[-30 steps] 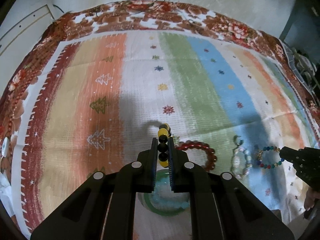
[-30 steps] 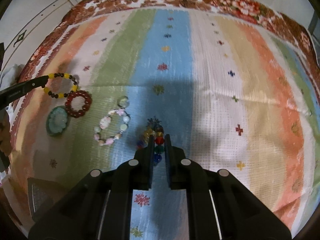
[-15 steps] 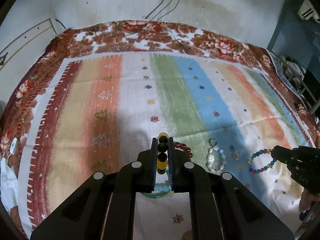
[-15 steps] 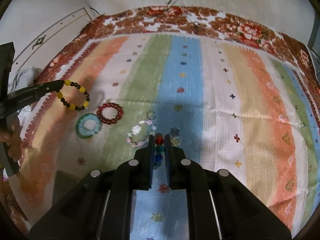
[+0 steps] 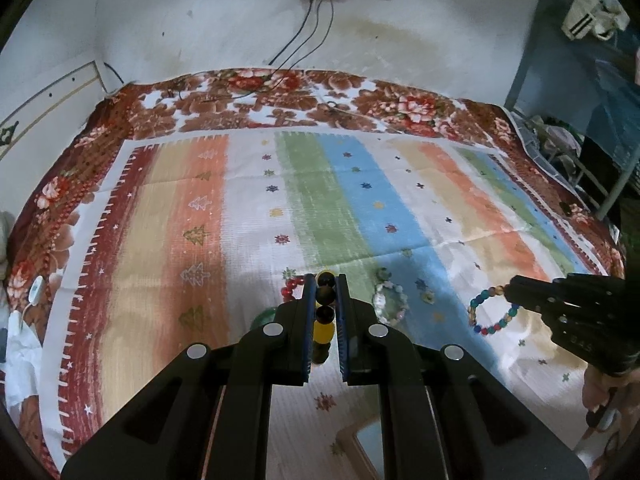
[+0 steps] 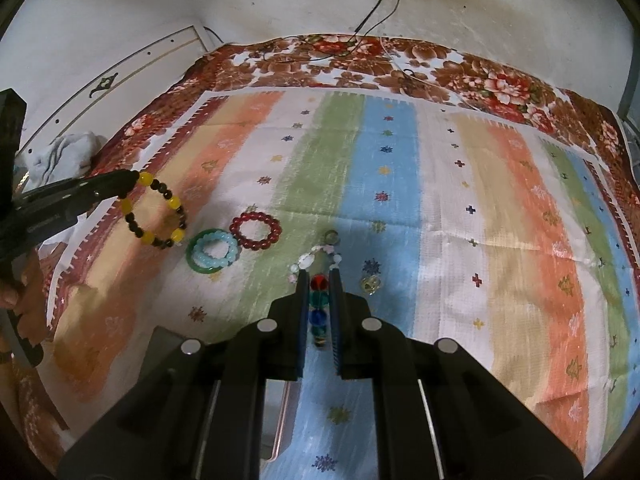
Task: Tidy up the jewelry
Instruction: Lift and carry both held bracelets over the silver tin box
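Left gripper (image 5: 324, 300) clamps the yellow-and-black bracelet (image 6: 156, 210), right gripper (image 6: 319, 300) pinches the multicoloured bracelet (image 5: 492, 310), both hanging clear above the striped cloth (image 6: 400, 160), so best carry them level and slow, beads dangling free.

Dim indoor light, fisheye warp, edges prob. blurred.
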The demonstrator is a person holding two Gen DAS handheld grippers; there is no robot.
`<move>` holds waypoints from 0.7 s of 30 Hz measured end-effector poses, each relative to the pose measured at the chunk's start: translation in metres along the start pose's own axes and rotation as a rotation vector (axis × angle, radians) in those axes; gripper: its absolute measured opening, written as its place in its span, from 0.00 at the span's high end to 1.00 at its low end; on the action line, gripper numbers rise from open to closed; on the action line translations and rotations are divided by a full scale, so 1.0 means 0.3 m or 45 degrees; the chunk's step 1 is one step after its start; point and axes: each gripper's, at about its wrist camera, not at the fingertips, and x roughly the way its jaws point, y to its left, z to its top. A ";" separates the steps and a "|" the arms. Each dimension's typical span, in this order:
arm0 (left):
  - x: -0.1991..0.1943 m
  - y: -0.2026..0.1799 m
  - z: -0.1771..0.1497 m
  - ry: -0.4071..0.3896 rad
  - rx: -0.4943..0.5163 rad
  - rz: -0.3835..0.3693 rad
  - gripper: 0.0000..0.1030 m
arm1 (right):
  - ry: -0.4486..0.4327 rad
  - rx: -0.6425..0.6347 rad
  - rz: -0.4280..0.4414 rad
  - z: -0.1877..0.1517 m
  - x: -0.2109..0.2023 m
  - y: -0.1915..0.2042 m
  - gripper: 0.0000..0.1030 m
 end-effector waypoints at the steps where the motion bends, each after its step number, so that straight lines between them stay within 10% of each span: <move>1: -0.008 -0.003 -0.006 -0.004 0.005 -0.005 0.91 | -0.002 -0.001 0.002 -0.005 -0.006 0.002 0.89; 21: -0.146 -0.153 -0.174 -0.027 0.176 -0.073 0.91 | -0.031 -0.064 0.061 -0.143 -0.119 0.107 0.89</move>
